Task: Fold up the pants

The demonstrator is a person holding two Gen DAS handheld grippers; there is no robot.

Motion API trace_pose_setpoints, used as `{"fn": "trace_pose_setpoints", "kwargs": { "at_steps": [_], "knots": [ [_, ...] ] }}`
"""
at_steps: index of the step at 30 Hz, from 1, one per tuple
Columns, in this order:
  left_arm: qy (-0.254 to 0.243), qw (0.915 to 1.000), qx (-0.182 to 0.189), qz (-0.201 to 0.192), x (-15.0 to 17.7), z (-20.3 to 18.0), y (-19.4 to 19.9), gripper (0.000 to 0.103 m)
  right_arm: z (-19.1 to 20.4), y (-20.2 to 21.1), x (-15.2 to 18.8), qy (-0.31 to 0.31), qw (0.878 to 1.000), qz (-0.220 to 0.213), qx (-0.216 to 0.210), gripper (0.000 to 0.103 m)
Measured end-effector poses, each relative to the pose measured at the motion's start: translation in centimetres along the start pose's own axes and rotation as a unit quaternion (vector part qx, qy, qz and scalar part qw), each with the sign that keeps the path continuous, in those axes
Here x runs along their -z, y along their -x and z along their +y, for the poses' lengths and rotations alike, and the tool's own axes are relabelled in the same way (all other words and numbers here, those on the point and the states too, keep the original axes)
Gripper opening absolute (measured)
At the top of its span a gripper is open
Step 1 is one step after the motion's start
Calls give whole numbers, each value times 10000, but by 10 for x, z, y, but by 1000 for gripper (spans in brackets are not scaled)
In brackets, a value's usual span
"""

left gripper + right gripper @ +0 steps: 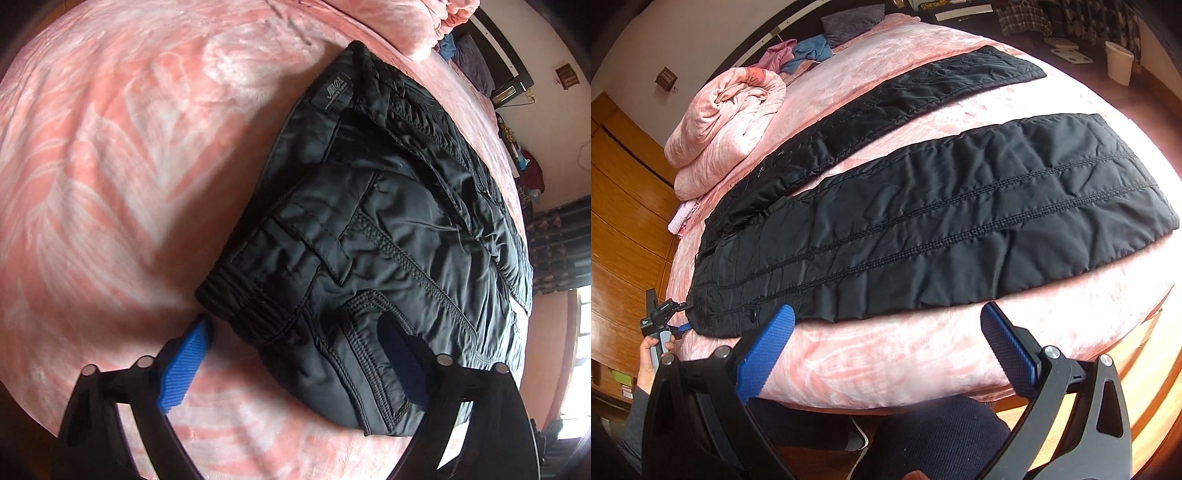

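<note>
- Left wrist view: black padded pants (388, 229) lie flat on a bed covered by a pink blanket (110, 166); the left gripper (299, 354) hovers at the waistband corner nearest the camera.
- Its jaws are apart, one blue pad over the blanket, the other over the fabric, pressing nothing; likely lining up a pinch on the waist.
- Right wrist view: the right gripper (886, 328), jaws released and empty, hovers off the near leg's edge.
- The pants' long axis runs from the waist at lower left to the cuffs at right, legs spread in a V.
- The spread-out lay suits bringing one leg over the other first.
</note>
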State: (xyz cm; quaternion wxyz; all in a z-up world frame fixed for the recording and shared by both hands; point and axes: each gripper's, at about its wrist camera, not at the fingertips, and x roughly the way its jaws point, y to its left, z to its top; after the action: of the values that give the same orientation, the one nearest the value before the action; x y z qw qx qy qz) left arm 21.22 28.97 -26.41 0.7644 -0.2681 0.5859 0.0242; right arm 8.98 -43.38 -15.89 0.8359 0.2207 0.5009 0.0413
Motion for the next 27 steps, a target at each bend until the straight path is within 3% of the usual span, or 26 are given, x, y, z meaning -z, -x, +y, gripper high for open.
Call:
{"fn": "trace_pose_setpoints", "kwargs": {
  "at_steps": [1, 2, 3, 4, 5, 7, 8, 9, 10, 16, 19, 20, 22, 23, 27],
  "knots": [
    [81, 9999, 68, -79, -1, 2, 2, 60, -10, 2, -2, -79, 10000, -26, -3, 99],
    [239, 9996, 147, -105, -2, 6, 3, 49, -22, 5, -6, -181, 9998, -34, 16, 87],
    [379, 9988, 258, -158, -2, 9, 6, 43, -36, 8, -10, -324, 9994, 16, 72, 50],
    [440, 9982, 338, -215, -4, 13, 8, 32, -54, 11, -16, -530, 9985, 73, 127, 33],
    [472, 9976, 426, -258, -4, 14, 9, 30, -76, 16, -21, -787, 9967, 28, 172, 16],
    [455, 9975, 428, -344, -2, 13, 10, 28, -120, 31, -30, -1312, 9907, -146, 330, 19],
    [397, 9977, 369, -405, 0, 10, 9, 27, -142, 37, -34, -1549, 9870, -220, 361, 30],
    [361, 9978, 312, -453, 1, 8, 9, 27, -162, 44, -36, -1777, 9824, -342, 457, 51],
    [371, 9977, 285, -494, 3, 7, 8, 27, -181, 49, -37, -1946, 9781, -446, 583, 57],
    [484, 9965, 253, -638, 7, 12, 7, 27, -261, 54, -28, -3060, 9483, -578, 618, 59],
    [580, 9958, 279, -651, 7, 16, 8, 27, -270, 46, -30, -3026, 9502, -605, 433, 60],
    [611, 9955, 265, -675, 9, 18, 9, 26, -273, 42, -32, -3076, 9490, -561, 408, 60],
    [772, 9935, 218, -803, 12, 22, 13, 24, -272, 33, -36, -3084, 9496, -537, 154, 27],
    [884, 9921, 236, -857, 14, 24, 16, 22, -266, 31, -38, -3057, 9505, -551, 39, 16],
    [1148, 9857, 315, -1195, 21, 39, 43, 20, -247, 33, -40, -2792, 9580, -635, -144, 10]
  ]
}}
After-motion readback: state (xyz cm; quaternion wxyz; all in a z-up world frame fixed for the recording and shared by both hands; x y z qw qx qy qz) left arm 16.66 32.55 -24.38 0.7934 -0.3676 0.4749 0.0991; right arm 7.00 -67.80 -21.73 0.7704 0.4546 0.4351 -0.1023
